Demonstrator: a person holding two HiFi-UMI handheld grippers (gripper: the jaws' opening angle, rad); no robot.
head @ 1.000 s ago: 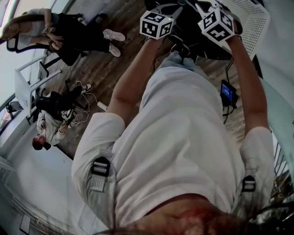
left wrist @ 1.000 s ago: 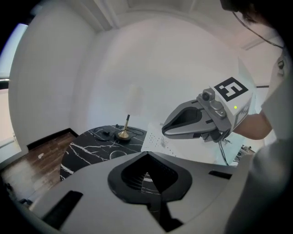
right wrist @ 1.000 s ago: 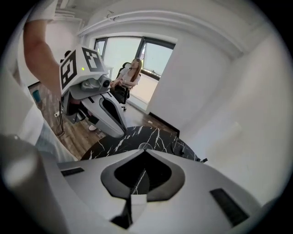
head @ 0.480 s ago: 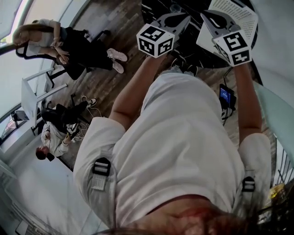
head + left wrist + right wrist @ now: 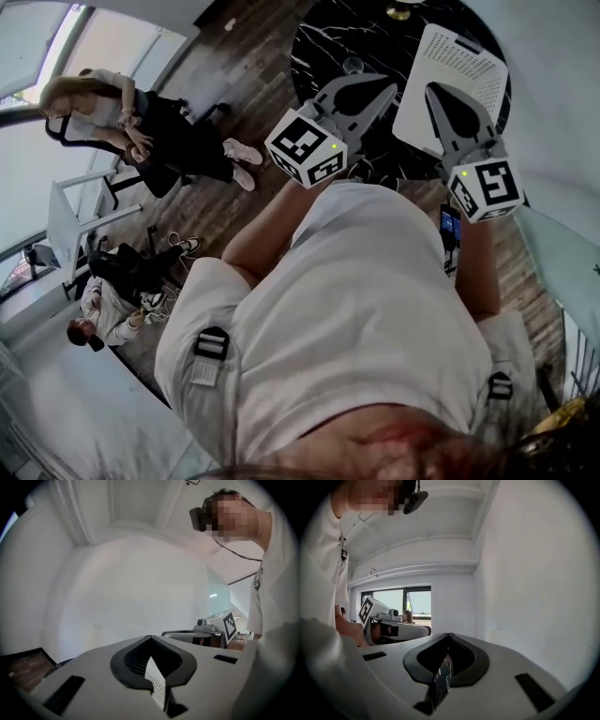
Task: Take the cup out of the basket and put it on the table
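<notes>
We make out a small clear cup (image 5: 353, 66), too small to be sure of, standing on the dark marbled table (image 5: 319, 47) just left of the white perforated basket (image 5: 459, 56). Nearer us, the left hand-held gripper (image 5: 384, 90) and the right hand-held gripper (image 5: 439, 92) point toward the table. Each has its jaws together with nothing between them. Below them is our white shirt (image 5: 356, 309), and off to the left people (image 5: 122, 103) sit on the wooden floor (image 5: 234, 56).
</notes>
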